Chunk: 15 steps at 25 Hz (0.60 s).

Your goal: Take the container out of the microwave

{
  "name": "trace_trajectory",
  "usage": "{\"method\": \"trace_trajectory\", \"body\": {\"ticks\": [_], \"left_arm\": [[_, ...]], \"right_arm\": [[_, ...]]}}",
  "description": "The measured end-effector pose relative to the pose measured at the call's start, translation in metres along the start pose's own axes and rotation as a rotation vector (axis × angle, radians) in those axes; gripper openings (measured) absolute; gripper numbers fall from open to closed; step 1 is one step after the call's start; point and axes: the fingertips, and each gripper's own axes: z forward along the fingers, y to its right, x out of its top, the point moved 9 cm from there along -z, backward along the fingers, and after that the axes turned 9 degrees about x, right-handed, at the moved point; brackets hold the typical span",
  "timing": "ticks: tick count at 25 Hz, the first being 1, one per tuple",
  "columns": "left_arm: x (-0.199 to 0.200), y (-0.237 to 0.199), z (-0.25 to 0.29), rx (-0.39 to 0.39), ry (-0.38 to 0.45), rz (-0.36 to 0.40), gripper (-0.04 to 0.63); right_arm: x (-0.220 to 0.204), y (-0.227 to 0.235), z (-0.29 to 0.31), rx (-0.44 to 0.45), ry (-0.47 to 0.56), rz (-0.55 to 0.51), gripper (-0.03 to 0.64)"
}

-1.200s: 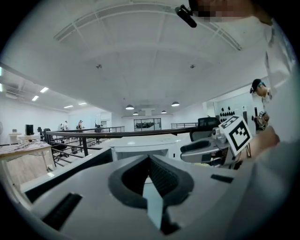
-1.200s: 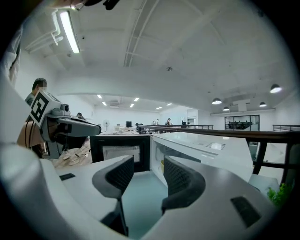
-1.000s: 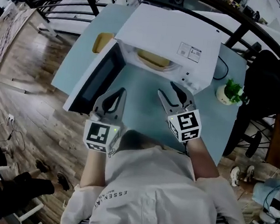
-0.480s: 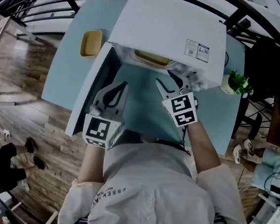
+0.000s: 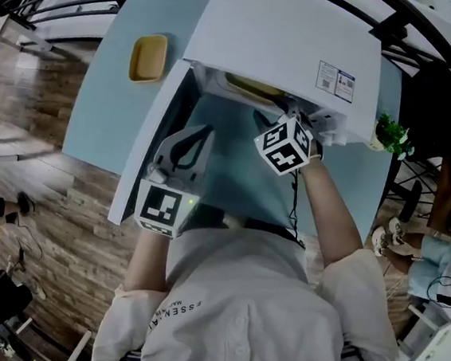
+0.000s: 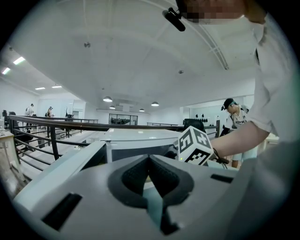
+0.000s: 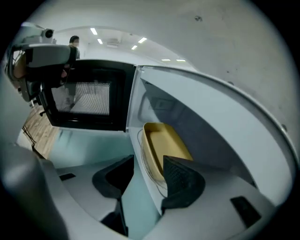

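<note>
The yellow container (image 7: 165, 143) sits inside the open microwave (image 5: 282, 39) on its glass turntable (image 7: 146, 165). The right gripper (image 7: 147, 161) is at the oven mouth with its jaws spread; the container's near end lies just ahead of them, and I cannot tell whether either pad touches it. The microwave door (image 5: 150, 148) is swung wide to the left. The left gripper (image 6: 150, 159) hangs over the pale blue table (image 5: 109, 103) beside the door, its jaws pressed together on nothing. A shallow yellow tray (image 5: 148, 57) lies on the table left of the oven.
</note>
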Motion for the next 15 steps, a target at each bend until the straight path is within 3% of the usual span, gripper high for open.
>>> {"method": "trace_trajectory", "body": {"ticks": [7,10,15], "left_arm": [[-0.001,-0.008,0.002,0.016,-0.034,-0.035,0.002],[-0.005,-0.014,0.003,0.006,-0.019,-0.005,0.002],[-0.005,-0.017,0.0,0.03,-0.029,-0.032,0.002]], "right_arm": [[0.006,0.008,0.031,-0.006,-0.17,-0.16,0.193],[0.007,0.01,0.045,-0.009,-0.23,-0.204,0.193],[0.006,0.013,0.058,0.0,-0.297,-0.267,0.166]]}}
